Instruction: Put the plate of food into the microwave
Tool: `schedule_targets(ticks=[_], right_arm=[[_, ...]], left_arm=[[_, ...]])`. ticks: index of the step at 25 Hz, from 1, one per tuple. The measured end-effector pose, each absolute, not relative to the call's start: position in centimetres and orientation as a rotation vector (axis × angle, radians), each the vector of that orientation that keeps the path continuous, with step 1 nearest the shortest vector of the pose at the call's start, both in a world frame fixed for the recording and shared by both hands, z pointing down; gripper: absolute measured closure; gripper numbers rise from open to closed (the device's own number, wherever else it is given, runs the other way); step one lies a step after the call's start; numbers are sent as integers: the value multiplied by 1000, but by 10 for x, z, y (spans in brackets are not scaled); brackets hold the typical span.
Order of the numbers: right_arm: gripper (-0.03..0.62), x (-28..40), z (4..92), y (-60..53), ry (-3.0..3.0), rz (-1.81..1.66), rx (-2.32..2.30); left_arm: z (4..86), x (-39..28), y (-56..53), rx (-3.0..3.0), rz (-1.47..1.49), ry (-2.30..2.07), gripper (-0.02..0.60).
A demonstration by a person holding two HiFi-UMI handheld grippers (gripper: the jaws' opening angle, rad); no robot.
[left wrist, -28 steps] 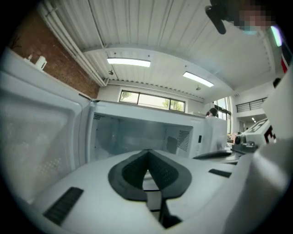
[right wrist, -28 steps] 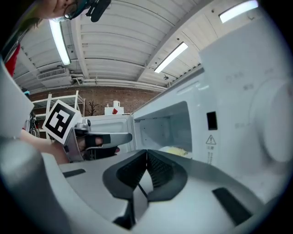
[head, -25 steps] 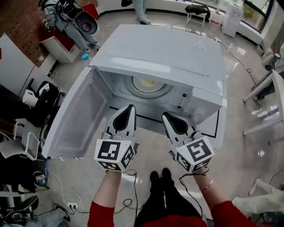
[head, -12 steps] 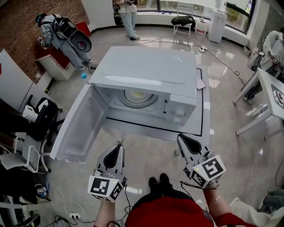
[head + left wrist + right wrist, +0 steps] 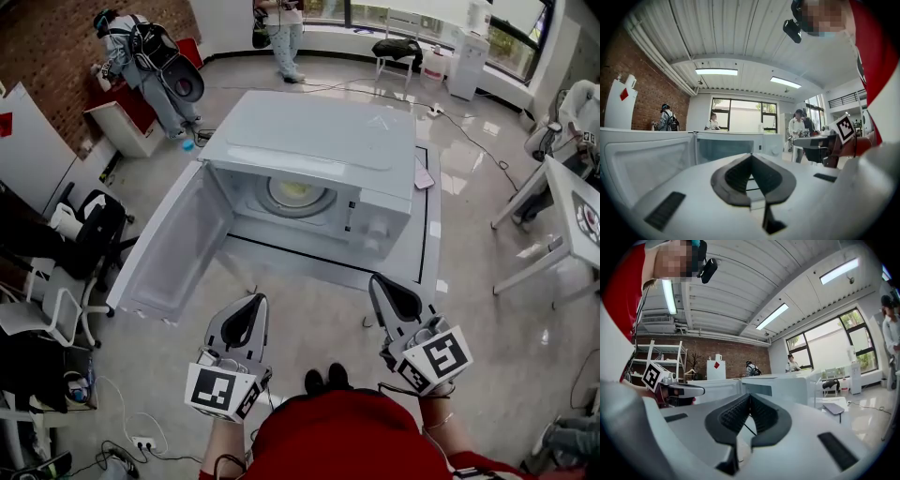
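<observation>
Plate (image 5: 298, 192) sits in the microwave (image 5: 319, 141), door (image 5: 173, 246) open; your left gripper (image 5: 249, 305) and right gripper (image 5: 386, 292) hover empty, jaws pressed together.

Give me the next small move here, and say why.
Probably swing the left gripper out to the open door and start pushing it shut. The plate of food already sits inside the microwave, and its door stands wide open on the left. The left gripper and the right gripper are both shut and empty, short of the microwave.
</observation>
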State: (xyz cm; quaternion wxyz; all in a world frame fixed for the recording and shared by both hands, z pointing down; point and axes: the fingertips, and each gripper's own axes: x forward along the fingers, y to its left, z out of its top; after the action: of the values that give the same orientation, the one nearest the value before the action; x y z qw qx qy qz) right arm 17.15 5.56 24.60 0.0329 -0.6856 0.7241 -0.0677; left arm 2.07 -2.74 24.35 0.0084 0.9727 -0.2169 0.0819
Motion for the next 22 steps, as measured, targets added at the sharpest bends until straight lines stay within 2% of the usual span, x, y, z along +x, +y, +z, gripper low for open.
schedule_targets(ticks=[22], right_arm=[[580, 161, 257, 62, 2344, -125, -2057]], left_arm=[[241, 30, -16, 3006, 204, -729, 574]])
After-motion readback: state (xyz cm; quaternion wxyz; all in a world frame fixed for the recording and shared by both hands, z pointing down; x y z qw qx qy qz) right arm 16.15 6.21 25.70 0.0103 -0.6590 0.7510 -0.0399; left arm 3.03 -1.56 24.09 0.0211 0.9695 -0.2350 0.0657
